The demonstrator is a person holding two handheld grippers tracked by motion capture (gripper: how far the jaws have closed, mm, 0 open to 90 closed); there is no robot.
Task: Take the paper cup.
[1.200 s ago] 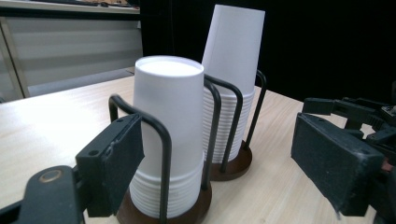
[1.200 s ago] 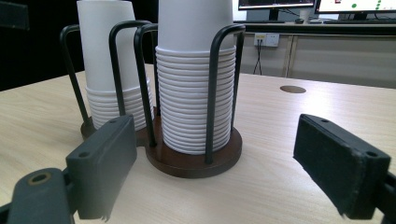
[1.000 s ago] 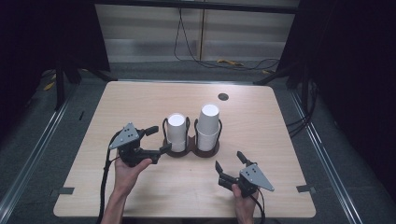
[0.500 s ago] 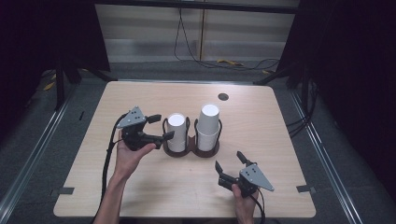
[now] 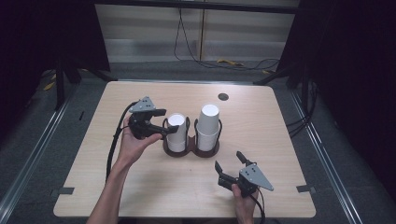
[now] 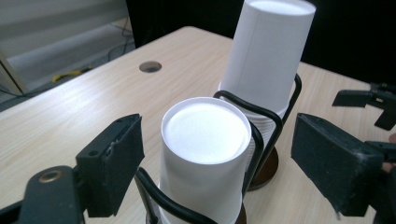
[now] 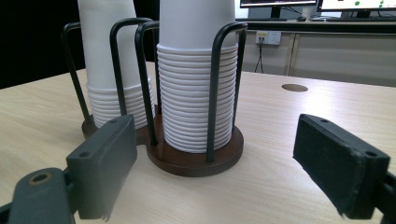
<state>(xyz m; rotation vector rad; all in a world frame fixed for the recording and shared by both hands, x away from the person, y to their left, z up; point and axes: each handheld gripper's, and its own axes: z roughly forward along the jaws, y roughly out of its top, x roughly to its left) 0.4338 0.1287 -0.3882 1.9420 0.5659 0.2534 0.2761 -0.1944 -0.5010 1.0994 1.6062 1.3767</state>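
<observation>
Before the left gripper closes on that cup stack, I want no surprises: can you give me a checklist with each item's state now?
1. Left gripper open: ok.
2. Its fingers either side of the shorter cup stack: ok.
3. Fingers clear of the wire holder: cannot tell.
4. Taller cup stack upright: ok.
5. Right gripper open, away from holder: ok.

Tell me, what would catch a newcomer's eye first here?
Two white stacks of paper cups stand upside down in a dark wire holder at the middle of the table. The left gripper has its jaws open on either side of the shorter stack, while the right gripper waits open nearer the front edge.
</observation>
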